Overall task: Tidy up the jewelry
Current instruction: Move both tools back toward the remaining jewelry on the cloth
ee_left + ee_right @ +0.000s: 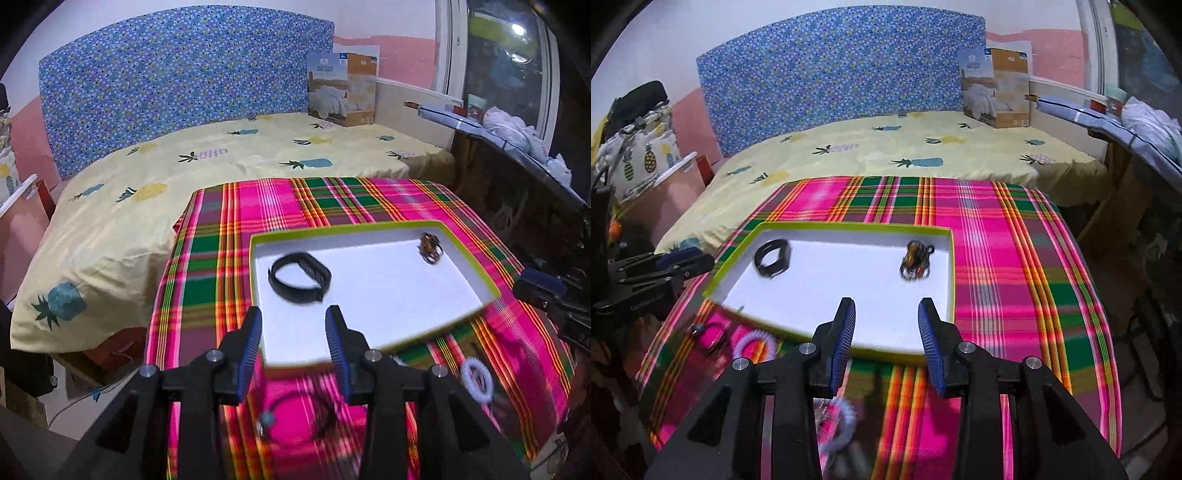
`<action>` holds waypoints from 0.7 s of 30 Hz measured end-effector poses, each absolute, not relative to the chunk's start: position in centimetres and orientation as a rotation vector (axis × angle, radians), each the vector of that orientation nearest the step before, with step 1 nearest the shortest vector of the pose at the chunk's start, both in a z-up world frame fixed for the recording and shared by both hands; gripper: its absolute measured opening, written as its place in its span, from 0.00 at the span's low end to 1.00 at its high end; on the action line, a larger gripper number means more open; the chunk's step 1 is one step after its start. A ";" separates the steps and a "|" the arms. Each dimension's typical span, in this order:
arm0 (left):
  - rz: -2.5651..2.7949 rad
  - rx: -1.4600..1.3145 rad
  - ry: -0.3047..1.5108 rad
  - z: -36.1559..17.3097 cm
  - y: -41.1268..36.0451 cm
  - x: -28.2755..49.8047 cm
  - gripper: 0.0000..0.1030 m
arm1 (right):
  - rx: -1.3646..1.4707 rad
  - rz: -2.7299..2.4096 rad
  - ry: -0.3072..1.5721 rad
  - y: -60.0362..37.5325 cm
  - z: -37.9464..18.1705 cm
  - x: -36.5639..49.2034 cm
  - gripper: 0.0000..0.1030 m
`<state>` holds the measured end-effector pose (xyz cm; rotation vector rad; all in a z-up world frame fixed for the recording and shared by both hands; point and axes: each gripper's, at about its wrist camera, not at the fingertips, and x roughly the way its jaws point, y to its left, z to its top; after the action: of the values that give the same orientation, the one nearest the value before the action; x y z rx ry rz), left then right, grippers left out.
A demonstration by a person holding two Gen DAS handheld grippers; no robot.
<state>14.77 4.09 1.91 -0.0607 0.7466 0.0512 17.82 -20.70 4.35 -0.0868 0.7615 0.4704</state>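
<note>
Plaid pink-and-green cloth (229, 266) covers your table. Your left gripper (293, 343) hovers with fingers apart and empty at the tray's (373, 225) near edge. Inside, a black band (299, 282) lies at nine o'clock, a brown bracelet (430, 249) at two. Your right gripper (886, 341) is likewise spread, a white coil ring (836, 424) beneath.

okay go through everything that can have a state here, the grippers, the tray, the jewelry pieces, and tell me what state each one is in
left gripper: open, holding nothing
right gripper: open, holding nothing
tray: open, no lid, flat on the plaid cloth
black band: inside the tray, lying closed in a loop
brown beaded piece: inside the tray, bunched up
white coil ring: outside the tray, on the cloth
dark cord piece: outside the tray, blurred
</note>
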 end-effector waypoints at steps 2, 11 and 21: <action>0.049 -0.067 0.746 1.8 4.1 13.5 0.36 | -0.079 0.475 0.758 -21.0 4.4 16.5 0.35; 0.066 -0.095 0.739 1.4 4.1 8.7 0.36 | -0.044 0.495 0.756 -21.7 4.3 11.3 0.35; 0.065 -0.107 0.753 0.7 4.0 5.8 0.36 | 0.004 0.500 0.782 -22.4 3.4 8.4 0.35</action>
<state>5.79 4.00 0.67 -0.1071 0.7527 0.0653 8.42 -22.41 3.42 0.0045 0.7821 0.5004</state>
